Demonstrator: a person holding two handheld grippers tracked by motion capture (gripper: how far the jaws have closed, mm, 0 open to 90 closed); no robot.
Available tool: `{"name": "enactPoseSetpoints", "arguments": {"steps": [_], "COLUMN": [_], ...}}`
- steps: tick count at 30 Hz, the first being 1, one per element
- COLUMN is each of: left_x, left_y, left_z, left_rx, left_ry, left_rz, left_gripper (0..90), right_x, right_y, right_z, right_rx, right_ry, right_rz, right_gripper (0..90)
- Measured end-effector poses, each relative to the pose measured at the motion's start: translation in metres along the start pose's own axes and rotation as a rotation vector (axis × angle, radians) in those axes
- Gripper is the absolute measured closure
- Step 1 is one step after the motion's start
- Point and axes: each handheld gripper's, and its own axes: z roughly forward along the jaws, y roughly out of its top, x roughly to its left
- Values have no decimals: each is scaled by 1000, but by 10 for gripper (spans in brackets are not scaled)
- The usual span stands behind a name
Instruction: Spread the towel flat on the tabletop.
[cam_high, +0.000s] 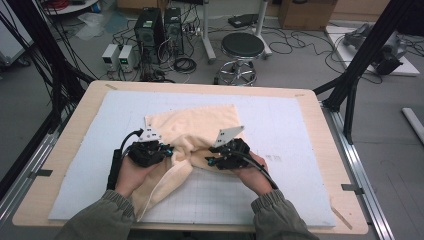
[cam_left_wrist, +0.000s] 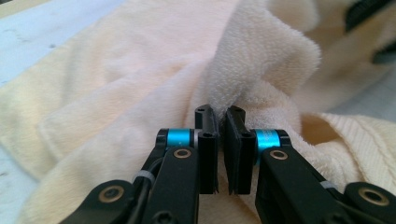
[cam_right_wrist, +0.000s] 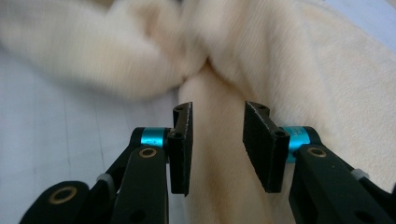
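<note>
A cream towel (cam_high: 200, 125) lies bunched in the middle of the white mat (cam_high: 300, 130), with one end trailing toward the front edge. My left gripper (cam_high: 167, 150) sits at the towel's left side. In the left gripper view its jaws (cam_left_wrist: 220, 112) stand almost together, pinching a raised fold of the towel (cam_left_wrist: 261, 60) at their tips. My right gripper (cam_high: 210, 161) is at the towel's right side, facing the left one. In the right gripper view its jaws (cam_right_wrist: 218, 108) stand apart over a rolled part of the towel (cam_right_wrist: 219, 154), with the pads off the cloth.
The mat covers most of a wooden table (cam_high: 75, 130). Bare mat lies to the right and left of the towel. Beyond the far edge stand a black stool (cam_high: 242, 47) and computer cases (cam_high: 150, 27) on the floor. A black frame post (cam_high: 360, 60) rises at the right.
</note>
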Motion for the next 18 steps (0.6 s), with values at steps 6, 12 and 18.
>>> {"name": "enactPoseSetpoints", "arguments": {"steps": [6,12,18], "left_x": [9,-2,-9], "left_y": [-1,0,-4], "left_z": [0,-13,-30], "left_rx": [5,-30,-24], "left_ry": [-1,-61,-115], "left_rz": [-31,-8,35], "left_gripper": [812,627,540], "right_x": [-4,-3,-3], "right_y": [-25,-33,-35], "right_z": [9,21,9], "right_rx": [58,120,105], "right_ry": [33,42,96], "right_rz": [45,28,16], "right_gripper": [602,690,853]}}
